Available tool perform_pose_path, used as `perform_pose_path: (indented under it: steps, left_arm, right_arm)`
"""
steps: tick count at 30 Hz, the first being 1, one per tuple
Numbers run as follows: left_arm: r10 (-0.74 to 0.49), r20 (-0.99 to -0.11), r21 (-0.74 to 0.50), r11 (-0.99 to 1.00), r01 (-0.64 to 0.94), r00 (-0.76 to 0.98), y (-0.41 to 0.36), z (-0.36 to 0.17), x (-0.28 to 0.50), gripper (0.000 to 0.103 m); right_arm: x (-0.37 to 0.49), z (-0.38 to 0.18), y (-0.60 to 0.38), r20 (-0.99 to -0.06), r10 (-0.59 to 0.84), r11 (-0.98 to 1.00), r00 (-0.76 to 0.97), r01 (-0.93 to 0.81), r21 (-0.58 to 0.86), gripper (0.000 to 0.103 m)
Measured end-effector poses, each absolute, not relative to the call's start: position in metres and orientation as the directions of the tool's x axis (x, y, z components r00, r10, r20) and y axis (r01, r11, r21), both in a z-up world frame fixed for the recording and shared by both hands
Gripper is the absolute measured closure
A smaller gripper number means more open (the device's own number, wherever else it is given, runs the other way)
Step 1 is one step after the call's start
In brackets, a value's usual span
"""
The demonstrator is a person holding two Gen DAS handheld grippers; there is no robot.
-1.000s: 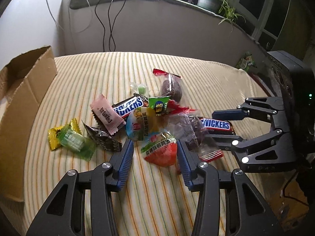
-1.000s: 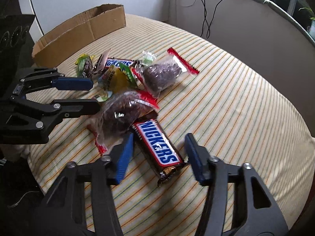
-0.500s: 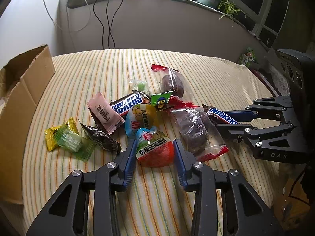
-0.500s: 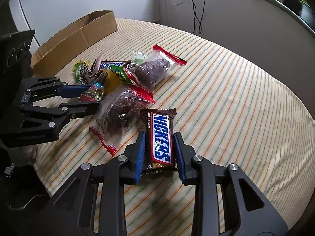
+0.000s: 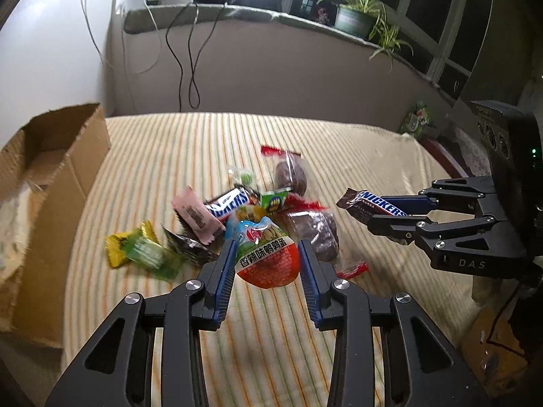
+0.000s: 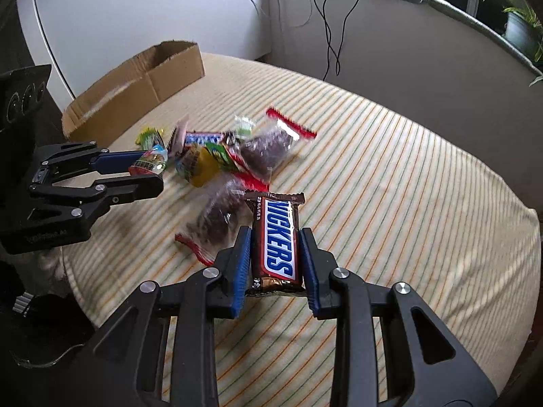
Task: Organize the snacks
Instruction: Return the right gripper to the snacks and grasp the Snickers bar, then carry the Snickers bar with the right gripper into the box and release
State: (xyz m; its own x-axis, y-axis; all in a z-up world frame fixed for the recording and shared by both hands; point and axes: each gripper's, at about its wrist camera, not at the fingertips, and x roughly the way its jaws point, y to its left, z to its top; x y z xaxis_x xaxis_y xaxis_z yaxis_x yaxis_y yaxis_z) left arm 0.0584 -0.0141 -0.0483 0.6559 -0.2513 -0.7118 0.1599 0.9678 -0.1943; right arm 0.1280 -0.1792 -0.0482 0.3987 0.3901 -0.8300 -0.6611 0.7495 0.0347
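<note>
My left gripper (image 5: 266, 254) is shut on a round red-and-blue snack packet (image 5: 266, 259) and holds it above the striped tablecloth (image 5: 271, 339). It also shows in the right wrist view (image 6: 149, 162). My right gripper (image 6: 275, 240) is shut on a Snickers bar (image 6: 276, 240), lifted off the table; the bar also shows in the left wrist view (image 5: 373, 205). A pile of snacks (image 5: 237, 210) lies mid-table: a second Snickers bar (image 5: 227, 201), a pink packet (image 5: 195, 213), green candies (image 5: 146, 254) and two clear bags of dark fruit (image 5: 314, 230).
An open cardboard box (image 5: 44, 183) stands at the table's left edge; it also shows in the right wrist view (image 6: 135, 81). A grey ledge with cables (image 5: 190, 51) and potted plants (image 5: 359, 17) runs behind the table. A green packet (image 5: 417, 118) lies at the far right.
Both grippers have lifted their snacks off the table: the left with the round packet, the right with the Snickers bar. The pile stays put.
</note>
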Motion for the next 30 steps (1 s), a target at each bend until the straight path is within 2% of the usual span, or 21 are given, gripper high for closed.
perform_pose_path:
  steps: [16,30]
  left_arm:
    - [-0.145,-0.649,-0.192,0.981,0.024,0.747,0.054,-0.020,0.038,0.068]
    - [-0.020,-0.635,-0.173,0.978,-0.117,0.772,0.127,-0.015,0.020,0.068]
  right_arm:
    - [0.139,0.009,-0.104,-0.770,0.473,0.675,0.429,-0.738,0.003,0.074]
    - [0.149,0.023,0.002,-0.751,0.529,0.587,0.395,-0.810,-0.012,0.074]
